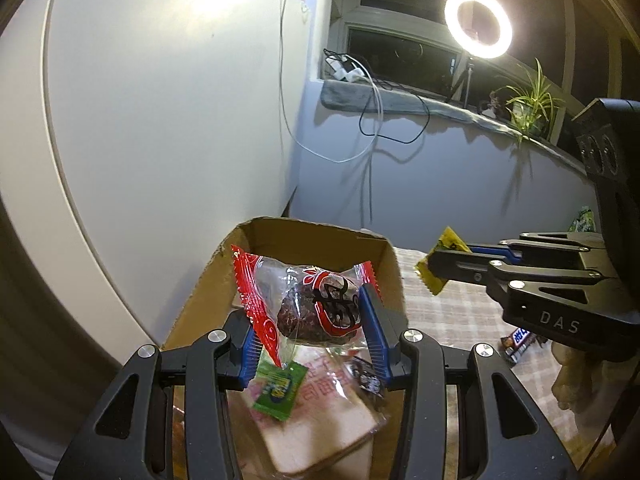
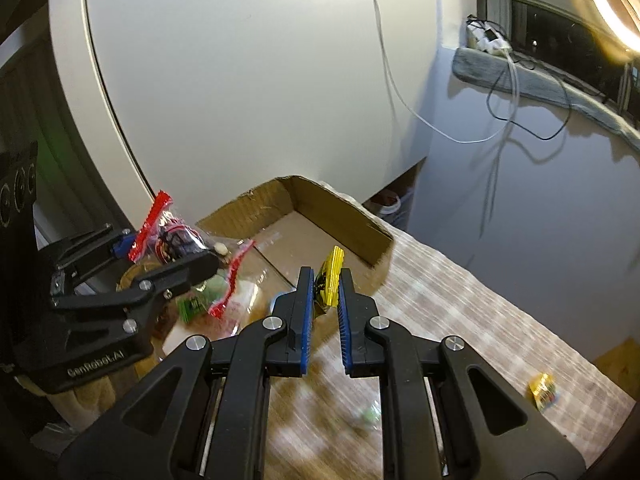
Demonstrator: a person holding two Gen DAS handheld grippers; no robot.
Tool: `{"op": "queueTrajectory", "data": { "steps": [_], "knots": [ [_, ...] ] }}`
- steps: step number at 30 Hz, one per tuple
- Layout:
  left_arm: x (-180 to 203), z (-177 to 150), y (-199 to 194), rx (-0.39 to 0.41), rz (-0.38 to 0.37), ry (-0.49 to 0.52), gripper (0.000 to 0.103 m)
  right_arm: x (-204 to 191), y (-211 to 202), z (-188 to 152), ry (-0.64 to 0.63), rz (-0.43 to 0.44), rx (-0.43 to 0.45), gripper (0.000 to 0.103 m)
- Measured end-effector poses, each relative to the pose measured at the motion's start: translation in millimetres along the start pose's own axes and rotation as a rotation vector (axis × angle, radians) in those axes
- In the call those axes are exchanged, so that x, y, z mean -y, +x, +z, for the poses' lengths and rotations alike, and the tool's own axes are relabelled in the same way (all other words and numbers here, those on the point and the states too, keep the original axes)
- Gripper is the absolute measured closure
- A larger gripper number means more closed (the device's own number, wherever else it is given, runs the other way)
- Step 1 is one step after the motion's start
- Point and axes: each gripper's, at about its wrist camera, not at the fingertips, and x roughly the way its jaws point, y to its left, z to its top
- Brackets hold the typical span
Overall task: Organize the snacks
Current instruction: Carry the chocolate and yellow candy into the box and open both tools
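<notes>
Red-edged clear snack packet pinched by left gripper fingers above cardboard box; "DAS" on right gripper. Right view: fingers pinch yellow packet near box's front edge; "GenRobot.AI" on left gripper.

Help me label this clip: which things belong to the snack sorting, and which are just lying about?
Job: cardboard box; red-edged snack bag; yellow packet; chocolate bar; small yellow sweet.
Lying about: ring light; potted plant; cables.
</notes>
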Motion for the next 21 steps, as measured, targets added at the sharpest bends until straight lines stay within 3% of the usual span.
{"op": "queueTrajectory", "data": {
  "steps": [17,18,20,21],
  "knots": [
    [-13,0,11,-0.024,0.017,-0.018,0.058,4,35,12,0.028,0.028,-0.036,0.089],
    [-13,0,10,-0.024,0.018,-0.019,0.057,4,35,12,0.029,0.023,-0.036,0.085],
    [-13,1,12,-0.023,0.026,-0.016,0.045,5,33,11,0.032,0.001,-0.028,0.039],
    [-13,1,11,-0.017,0.03,-0.015,0.04,6,30,11,0.034,-0.019,-0.011,0.029]
  ]
}}
